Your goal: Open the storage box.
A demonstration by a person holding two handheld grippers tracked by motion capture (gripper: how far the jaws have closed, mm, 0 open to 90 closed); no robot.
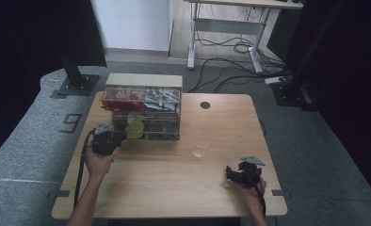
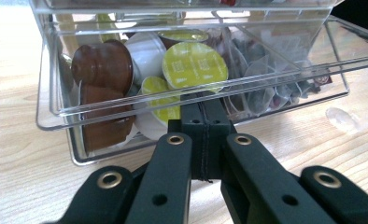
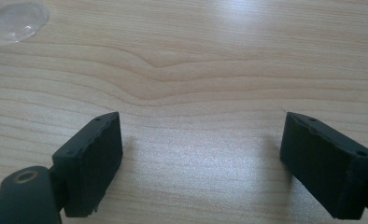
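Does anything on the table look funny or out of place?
A little. The bottom drawer of the clear organizer sticks out, pulled open, with the left gripper shut on its front. A small clear thing lies alone on the table.

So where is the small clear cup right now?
In the high view the clear cup stands on the bare wooden table, just right of the clear drawer box, between it and the right gripper.

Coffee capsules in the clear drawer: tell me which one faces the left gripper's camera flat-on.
The big yellow-green-lidded capsule, just above the left gripper. Its round foil lid faces the camera squarely; the brown capsules show their sides.
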